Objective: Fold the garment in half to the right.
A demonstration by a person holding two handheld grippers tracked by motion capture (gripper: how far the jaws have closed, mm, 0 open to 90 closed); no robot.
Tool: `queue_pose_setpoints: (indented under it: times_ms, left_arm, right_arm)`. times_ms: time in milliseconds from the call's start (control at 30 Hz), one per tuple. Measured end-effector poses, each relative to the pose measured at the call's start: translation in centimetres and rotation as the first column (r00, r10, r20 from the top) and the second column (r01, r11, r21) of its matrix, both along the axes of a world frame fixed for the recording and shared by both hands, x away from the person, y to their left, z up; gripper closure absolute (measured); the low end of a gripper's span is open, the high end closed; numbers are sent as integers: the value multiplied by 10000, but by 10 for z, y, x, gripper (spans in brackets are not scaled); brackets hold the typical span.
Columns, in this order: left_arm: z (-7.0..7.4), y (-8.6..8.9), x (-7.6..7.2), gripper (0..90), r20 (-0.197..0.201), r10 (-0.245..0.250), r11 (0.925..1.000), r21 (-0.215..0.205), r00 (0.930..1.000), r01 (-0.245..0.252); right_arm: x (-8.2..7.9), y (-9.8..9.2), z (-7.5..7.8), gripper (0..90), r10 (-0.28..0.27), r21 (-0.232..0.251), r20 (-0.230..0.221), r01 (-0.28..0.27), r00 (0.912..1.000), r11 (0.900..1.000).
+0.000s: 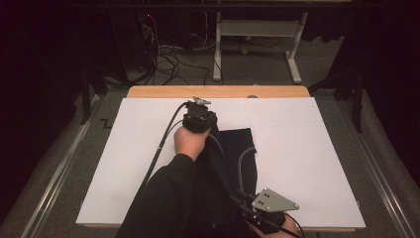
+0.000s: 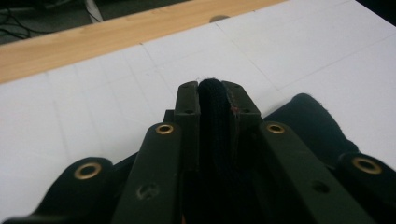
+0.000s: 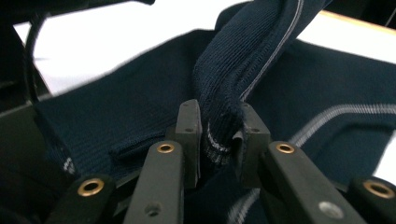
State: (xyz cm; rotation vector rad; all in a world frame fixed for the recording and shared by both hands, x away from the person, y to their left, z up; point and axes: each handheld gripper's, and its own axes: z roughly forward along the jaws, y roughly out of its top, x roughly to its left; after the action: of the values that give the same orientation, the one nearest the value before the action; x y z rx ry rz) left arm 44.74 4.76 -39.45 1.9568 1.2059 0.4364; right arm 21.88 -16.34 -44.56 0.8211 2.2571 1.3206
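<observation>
— Garment? Where?
— Dark navy knit garment (image 1: 237, 158) with thin pale stripes, spread on the white sheet (image 1: 307, 163) near the middle of the table, partly hidden under the sleeve (image 1: 168, 198) coming in from the bottom.

— Grips?
— Left gripper (image 2: 215, 93) clamped on a folded edge of the knit, fabric pinched upright between the pads, up at the far end of the cloth. Right gripper (image 3: 219, 135) likewise closed on a ribbed, stripe-trimmed edge at the near end, by the table's front edge. Between the two, a band of fabric lifted off the rest and drawn fairly taut.

— Step in hand?
— Probably mid-fold: one long edge held at both ends, ready to be carried across the body of the garment.

— Next move?
— Likely both ends swept over together, kept level and taut, then laid flat so that edge meets edge before any release. Uneven travel would leave a skewed crease.

— Surface?
— White sheet with faint ruled lines, over a wooden tabletop (image 1: 218, 91) showing as a light strip at the far side.

— Room?
— Dim. Grey carpet, tangled cables (image 1: 166, 62) on the floor beyond, and a pale desk frame (image 1: 257, 34) farther back.
</observation>
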Motion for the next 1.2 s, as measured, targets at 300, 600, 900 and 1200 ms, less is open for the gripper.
queue_pose_setpoints:
  times_ms: [300, 600, 900, 1200]
  left_arm:
    - [-12, -29, 6, 740, -281, -244, 9997, 11, 9993, 245]
    - [-23, -47, 12, 739, -753, -229, 9997, -78, 9969, 223]
    - [-29, -61, 17, 652, -757, -437, 9990, -29, 9962, 436]
    - [-23, -64, 6, 385, -289, -553, 9965, -645, 9981, 534]
  right_arm:
    - [-4, -16, -5, 752, -254, -155, -180, 251, 9995, 9996]
    - [-2, -27, -10, 734, -438, -342, -326, 427, 9985, 9985]
    - [-1, -37, -14, 662, -595, -349, -647, 574, 9961, 9977]
    - [-5, -50, -2, 539, -704, 426, -231, 713, 9973, 9965]
